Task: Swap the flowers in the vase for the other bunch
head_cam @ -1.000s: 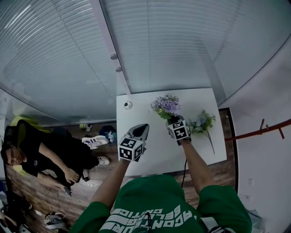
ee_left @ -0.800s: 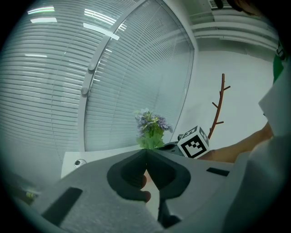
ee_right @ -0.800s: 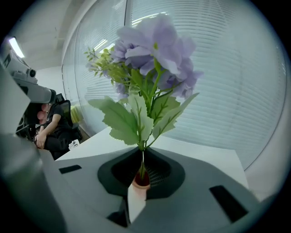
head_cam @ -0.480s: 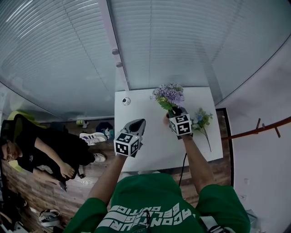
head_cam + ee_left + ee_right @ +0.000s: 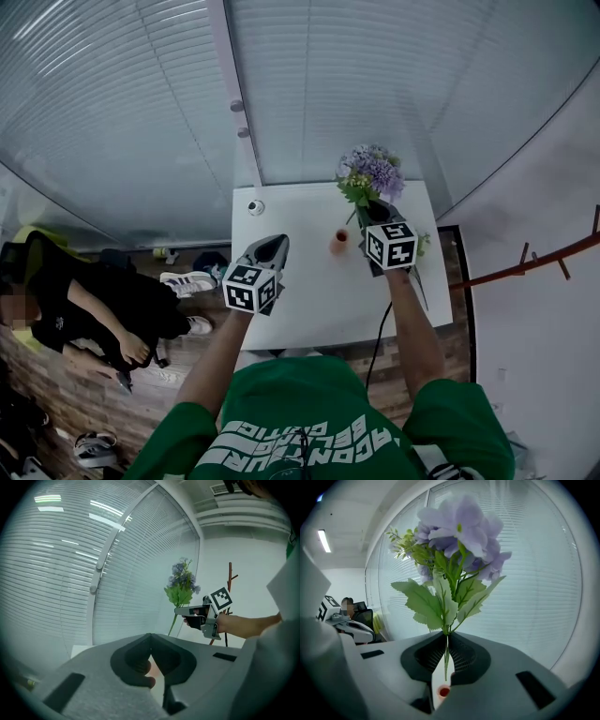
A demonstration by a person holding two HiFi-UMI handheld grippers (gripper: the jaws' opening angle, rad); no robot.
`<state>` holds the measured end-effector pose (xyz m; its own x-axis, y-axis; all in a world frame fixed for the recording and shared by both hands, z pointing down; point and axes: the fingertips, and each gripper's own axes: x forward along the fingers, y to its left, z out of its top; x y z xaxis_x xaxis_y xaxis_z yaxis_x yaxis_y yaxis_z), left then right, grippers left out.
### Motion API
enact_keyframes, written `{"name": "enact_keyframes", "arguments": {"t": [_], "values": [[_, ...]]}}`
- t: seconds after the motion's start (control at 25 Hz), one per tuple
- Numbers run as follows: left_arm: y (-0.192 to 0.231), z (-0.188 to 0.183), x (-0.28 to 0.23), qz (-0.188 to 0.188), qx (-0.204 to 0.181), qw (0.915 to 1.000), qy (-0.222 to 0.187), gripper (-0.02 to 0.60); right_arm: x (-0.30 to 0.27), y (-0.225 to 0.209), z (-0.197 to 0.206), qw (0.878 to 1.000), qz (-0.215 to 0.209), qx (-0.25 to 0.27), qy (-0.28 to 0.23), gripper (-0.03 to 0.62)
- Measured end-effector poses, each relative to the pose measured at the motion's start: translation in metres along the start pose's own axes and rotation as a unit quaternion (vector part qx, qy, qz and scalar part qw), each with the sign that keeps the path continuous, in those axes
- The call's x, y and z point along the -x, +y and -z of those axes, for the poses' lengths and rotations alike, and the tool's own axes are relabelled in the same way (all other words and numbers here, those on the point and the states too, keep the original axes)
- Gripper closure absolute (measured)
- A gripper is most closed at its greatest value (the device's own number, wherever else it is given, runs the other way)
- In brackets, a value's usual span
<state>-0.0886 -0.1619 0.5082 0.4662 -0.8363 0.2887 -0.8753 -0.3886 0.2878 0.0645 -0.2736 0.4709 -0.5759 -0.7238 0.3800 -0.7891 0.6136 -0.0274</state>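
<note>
The right gripper (image 5: 446, 637) was clamped on the stem of the purple bunch (image 5: 457, 531), blooms above its jaws, vase (image 5: 443, 692) below, apart. The left gripper (image 5: 150, 638) was closed, empty.

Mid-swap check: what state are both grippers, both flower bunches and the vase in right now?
Purple artificial flower bunch: upright, out of the vase, held in the air.
Right gripper: fingers shut on the purple artificial flower bunch's stem.
Small orange vase: standing on the white table, empty.
Second pale flower bunch: lying on the table, mostly hidden behind the right gripper.
Left gripper: fingers shut, empty.
</note>
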Motion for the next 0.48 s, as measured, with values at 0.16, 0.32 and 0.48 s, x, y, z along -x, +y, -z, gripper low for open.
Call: {"name": "enact_keyframes", "arguments": {"t": [0.16, 0.32, 0.48], "values": [[0.004, -0.005, 0.009, -0.007, 0.001, 0.9999, -0.009, 0.574, 0.003, 0.010, -0.003, 1.000, -0.014, -0.004, 0.005, 0.565], [0.021, -0.001, 0.023, -0.026, 0.007, 0.9996, -0.010, 0.573, -0.008, 0.039, 0.001, 0.999, -0.043, -0.004, 0.017, 0.565], [0.047, 0.005, 0.042, -0.050, 0.017, 0.9986, -0.010, 0.572, -0.029, 0.076, 0.006, 0.997, -0.075, 0.005, 0.032, 0.565]]}}
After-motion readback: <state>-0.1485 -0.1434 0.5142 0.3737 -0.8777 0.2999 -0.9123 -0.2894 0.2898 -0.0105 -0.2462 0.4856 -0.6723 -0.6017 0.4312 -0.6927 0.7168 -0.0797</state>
